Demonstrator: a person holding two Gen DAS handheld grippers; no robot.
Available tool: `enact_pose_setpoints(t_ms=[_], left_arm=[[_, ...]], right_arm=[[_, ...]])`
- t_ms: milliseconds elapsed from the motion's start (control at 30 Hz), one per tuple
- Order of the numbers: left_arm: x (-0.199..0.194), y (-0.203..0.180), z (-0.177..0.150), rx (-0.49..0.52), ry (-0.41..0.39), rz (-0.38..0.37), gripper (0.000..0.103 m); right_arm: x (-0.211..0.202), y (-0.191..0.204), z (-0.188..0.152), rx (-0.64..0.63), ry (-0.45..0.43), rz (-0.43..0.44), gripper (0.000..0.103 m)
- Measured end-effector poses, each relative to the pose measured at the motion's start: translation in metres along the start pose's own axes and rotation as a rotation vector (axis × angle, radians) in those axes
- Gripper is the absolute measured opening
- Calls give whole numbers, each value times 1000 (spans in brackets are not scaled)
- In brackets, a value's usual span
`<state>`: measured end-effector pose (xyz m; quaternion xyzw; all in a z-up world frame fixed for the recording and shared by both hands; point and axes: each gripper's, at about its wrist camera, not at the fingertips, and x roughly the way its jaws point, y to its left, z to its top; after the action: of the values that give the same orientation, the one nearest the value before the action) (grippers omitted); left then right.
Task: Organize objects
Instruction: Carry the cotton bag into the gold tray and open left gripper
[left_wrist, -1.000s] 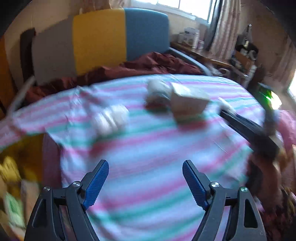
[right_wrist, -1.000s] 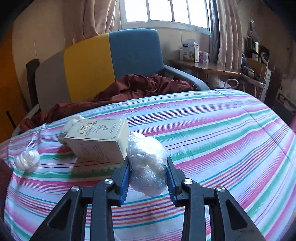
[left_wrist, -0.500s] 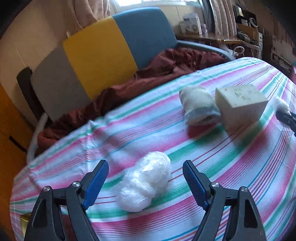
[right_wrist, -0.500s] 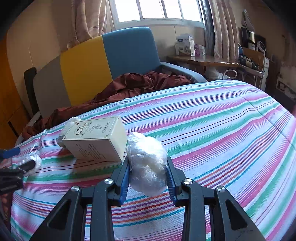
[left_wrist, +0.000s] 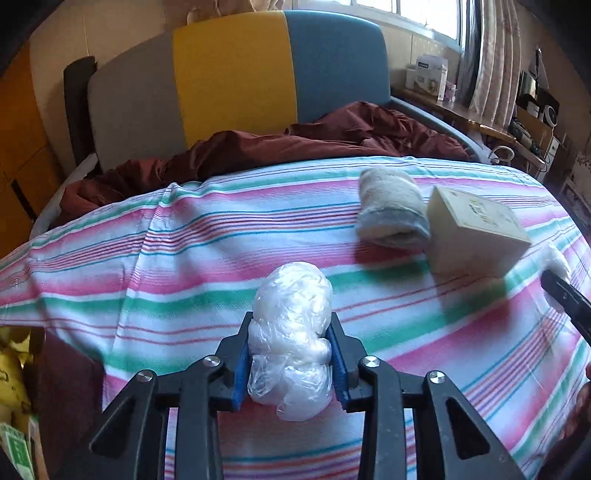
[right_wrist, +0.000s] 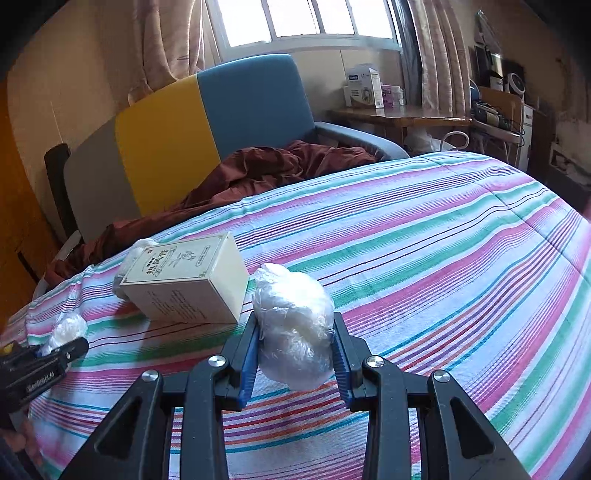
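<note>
Plastic-wrapped bundles (left_wrist: 291, 332) (right_wrist: 293, 328), one clamped between each hand-held gripper's (left_wrist: 291, 354) (right_wrist: 294, 354) blue pads, beside cream box (right_wrist: 188, 280).

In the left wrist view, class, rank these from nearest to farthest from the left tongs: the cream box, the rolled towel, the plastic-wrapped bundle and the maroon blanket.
1. Plastic-wrapped bundle: gripped between the left tongs.
2. Rolled towel and cream box: ahead to the right on the striped sheet, side by side and too close to call.
3. Maroon blanket: at the back, against the chair.
</note>
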<state>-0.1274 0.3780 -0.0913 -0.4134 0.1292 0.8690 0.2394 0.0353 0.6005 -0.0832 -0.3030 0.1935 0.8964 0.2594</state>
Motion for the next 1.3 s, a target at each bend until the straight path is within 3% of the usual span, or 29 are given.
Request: enact_pose_setpoints(t_ms=[567,900,1300], left_arm=[[-48,-7,-45,3,-107,-23,34],[-81,-14,-66,37,-200,-30,34],[-109,-13,-94,53,-257,-74,34]], right_arm=[[-15,12,-4,-50,-43,-22,36],[-35,30,-18,-109,-66,-20,36],[-54,55,-39,-181,-70,-2,36]])
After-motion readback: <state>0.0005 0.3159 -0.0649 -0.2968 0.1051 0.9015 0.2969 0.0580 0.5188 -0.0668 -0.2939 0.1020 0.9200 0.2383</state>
